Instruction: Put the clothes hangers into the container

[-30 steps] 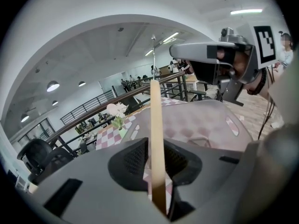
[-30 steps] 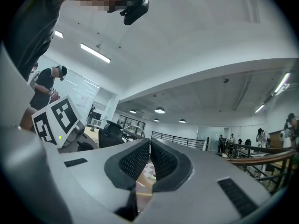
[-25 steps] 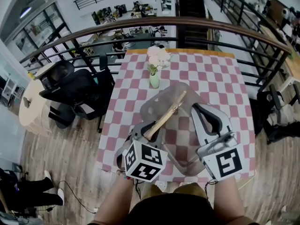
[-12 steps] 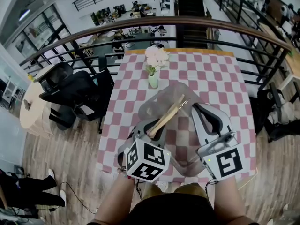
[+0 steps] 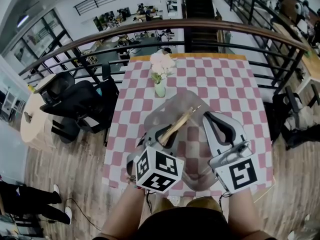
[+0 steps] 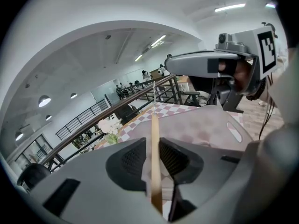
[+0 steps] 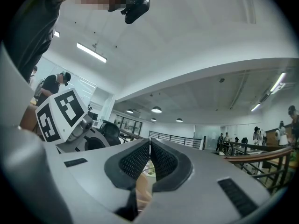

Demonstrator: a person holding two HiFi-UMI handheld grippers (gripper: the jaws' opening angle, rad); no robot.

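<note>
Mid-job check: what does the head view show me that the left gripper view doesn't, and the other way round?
Head view only: the hanger at full length, slanting over the clear container, whose whole outline shows. Left gripper view only: the left gripper close up, jaws clamped on the hanger, which is seen edge-on. Both: hanger, container, flower vase, right gripper.

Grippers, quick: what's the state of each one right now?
Left gripper: shut on the wooden hanger.
Right gripper: shut, nothing clamped between its jaws.
</note>
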